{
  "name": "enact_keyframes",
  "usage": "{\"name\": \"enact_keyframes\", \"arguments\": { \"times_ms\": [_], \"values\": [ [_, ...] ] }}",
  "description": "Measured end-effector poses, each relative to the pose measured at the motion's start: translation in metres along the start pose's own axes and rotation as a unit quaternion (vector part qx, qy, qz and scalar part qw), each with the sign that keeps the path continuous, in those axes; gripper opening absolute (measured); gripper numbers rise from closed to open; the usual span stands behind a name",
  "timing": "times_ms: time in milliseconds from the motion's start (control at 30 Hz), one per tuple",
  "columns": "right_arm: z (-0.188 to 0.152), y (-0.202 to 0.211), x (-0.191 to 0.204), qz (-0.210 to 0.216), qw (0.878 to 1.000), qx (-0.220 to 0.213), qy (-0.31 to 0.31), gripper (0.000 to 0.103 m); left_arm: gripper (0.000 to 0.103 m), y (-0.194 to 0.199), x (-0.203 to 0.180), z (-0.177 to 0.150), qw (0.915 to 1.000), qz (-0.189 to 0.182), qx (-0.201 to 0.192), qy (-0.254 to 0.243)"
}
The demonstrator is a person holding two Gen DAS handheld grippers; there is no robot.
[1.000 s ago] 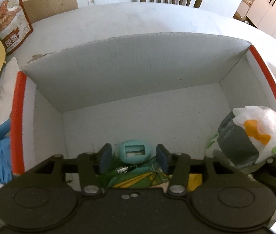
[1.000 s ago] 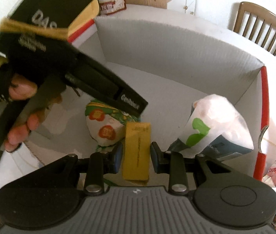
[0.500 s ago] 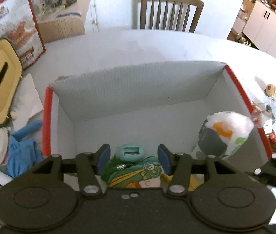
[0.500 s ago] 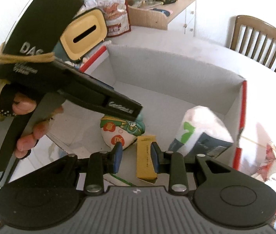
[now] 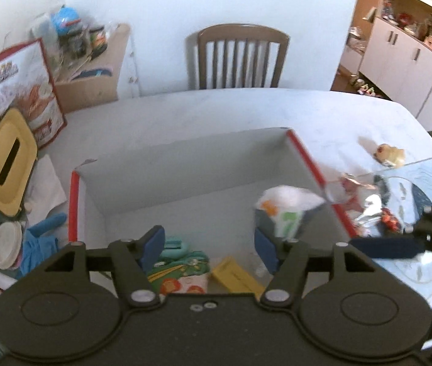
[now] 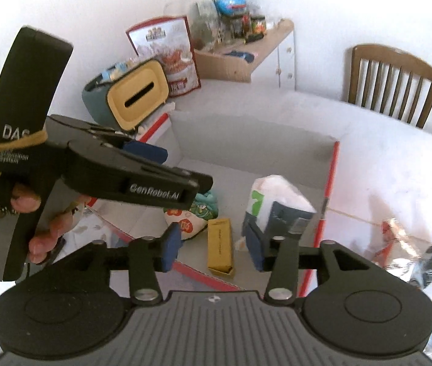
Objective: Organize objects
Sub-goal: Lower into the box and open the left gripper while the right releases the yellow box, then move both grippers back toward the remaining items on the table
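Two grippers raised above the open cardboard box (image 5: 185,170), both with jaws spread wide and holding nothing. Left gripper (image 5: 209,248) over the box's near edge, blue pads (image 5: 154,245) apart, box floor visible between them. Right gripper (image 6: 214,248) likewise parted, over the box's near right corner; seen in that view also the left gripper's black body, gripped by a hand (image 6: 25,213) off the box's left side.

Inside the box, four things: a yellow carton (image 6: 220,245) lying flat near the front wall; just left of it a colourful cartoon-printed pouch (image 6: 190,218); a teal item (image 5: 174,247) beside the pouch, partly hidden; a white plastic bag with green and orange print (image 6: 273,201) wrapped over a dark package, against the right wall.

Left of the box, a yellow-lidded tissue holder (image 5: 5,164), a blue cloth (image 5: 37,244). Right of the box, a small toy figure (image 5: 389,155) and shiny wrappers (image 5: 368,213) on the white table (image 5: 216,109). Beyond the box, a wooden chair (image 5: 240,58).
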State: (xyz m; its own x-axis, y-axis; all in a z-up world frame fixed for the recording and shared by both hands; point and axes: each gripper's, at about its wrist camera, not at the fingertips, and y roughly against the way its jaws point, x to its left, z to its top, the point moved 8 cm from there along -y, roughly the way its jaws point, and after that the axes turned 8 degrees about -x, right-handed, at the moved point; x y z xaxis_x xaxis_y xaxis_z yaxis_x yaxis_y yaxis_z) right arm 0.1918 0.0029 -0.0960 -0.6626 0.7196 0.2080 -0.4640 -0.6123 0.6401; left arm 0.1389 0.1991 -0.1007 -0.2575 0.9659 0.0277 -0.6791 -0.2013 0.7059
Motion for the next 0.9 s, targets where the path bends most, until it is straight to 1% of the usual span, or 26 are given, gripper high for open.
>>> {"name": "enact_keyframes", "arguments": {
  "times_ms": [33, 100, 167, 200, 333, 467, 633, 900],
  "values": [
    [-0.002, 0.008, -0.001, 0.001, 1.000, -0.004, 0.000, 0.047, 0.064, 0.004, -0.006, 0.001, 1.0000, -0.003, -0.005, -0.004],
    [-0.003, 0.024, -0.008, 0.002, 1.000, -0.010, 0.000, 0.048, 0.069, 0.014, -0.018, 0.002, 0.9998, -0.009, -0.015, -0.008],
    [-0.004, 0.037, -0.014, -0.001, 1.000, -0.020, 0.001, 0.057, 0.074, 0.020, -0.028, 0.004, 0.9995, -0.016, -0.025, -0.012],
    [-0.004, 0.043, -0.016, -0.002, 1.000, -0.024, 0.000, 0.058, 0.077, 0.025, -0.034, 0.005, 0.9992, -0.021, -0.031, -0.013],
    [-0.008, 0.065, -0.030, -0.008, 0.999, -0.037, -0.007, 0.065, 0.080, 0.038, -0.055, 0.007, 0.9984, -0.031, -0.044, -0.016],
    [-0.014, 0.087, -0.044, -0.014, 0.999, -0.046, -0.008, 0.066, 0.086, 0.047, -0.073, 0.009, 0.9975, -0.035, -0.057, -0.021],
    [-0.022, 0.116, -0.062, -0.023, 0.998, -0.055, -0.013, 0.069, 0.089, 0.057, -0.096, 0.012, 0.9963, -0.042, -0.072, -0.020],
    [-0.037, 0.151, -0.091, -0.036, 0.996, -0.072, -0.023, 0.074, 0.098, 0.068, -0.129, 0.012, 0.9941, -0.050, -0.093, -0.027]
  ]
}}
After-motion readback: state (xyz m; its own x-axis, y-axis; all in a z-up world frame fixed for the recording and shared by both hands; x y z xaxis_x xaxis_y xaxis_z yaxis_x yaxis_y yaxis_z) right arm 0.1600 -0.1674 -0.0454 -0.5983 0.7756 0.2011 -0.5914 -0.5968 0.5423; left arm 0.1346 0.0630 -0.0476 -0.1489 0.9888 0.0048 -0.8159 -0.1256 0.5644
